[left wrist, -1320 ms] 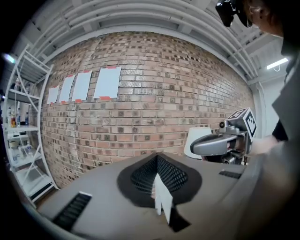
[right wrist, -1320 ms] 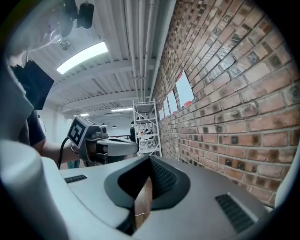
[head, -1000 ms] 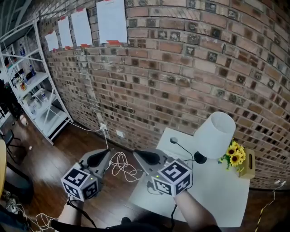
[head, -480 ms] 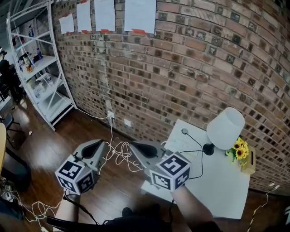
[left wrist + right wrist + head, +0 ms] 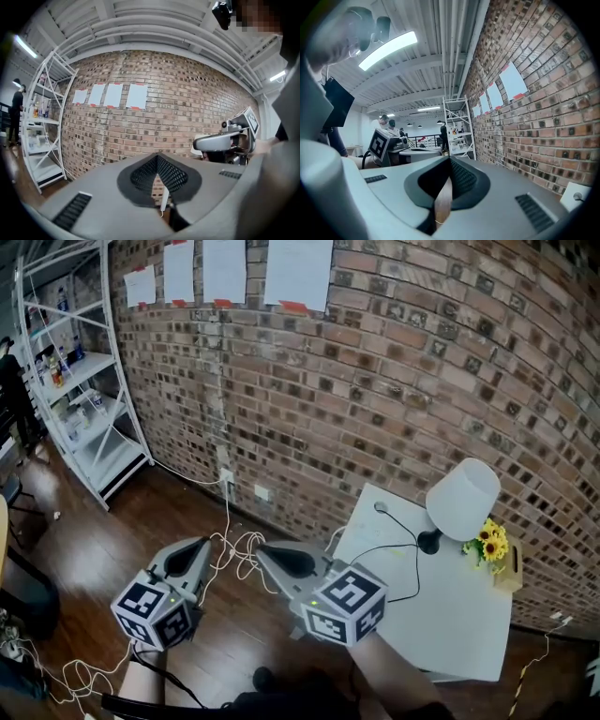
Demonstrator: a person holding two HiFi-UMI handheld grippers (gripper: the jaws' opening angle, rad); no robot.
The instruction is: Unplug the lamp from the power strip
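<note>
Both grippers shifted left off the table [image 5: 450,624] edge, now over floor. Left gripper [image 5: 199,547]: jaws together, empty. Right gripper [image 5: 265,551]: jaws together, empty; likely carried closed for the approach. Lamp [image 5: 462,500]: upright on table, well apart. Power strip: not identifiable.

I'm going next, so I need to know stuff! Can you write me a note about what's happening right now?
Left hand-held gripper: shut, empty, held over the floor.
Right hand-held gripper: shut, empty, just left of the table.
Lamp: upright on the white table by the brick wall; its black cord loops across the tabletop.
Power strip: not in view, so I can't tell whether the plug is in.
Done: nothing that shows.
Left: find the strip, grip the lamp's plug, pull it out.
</note>
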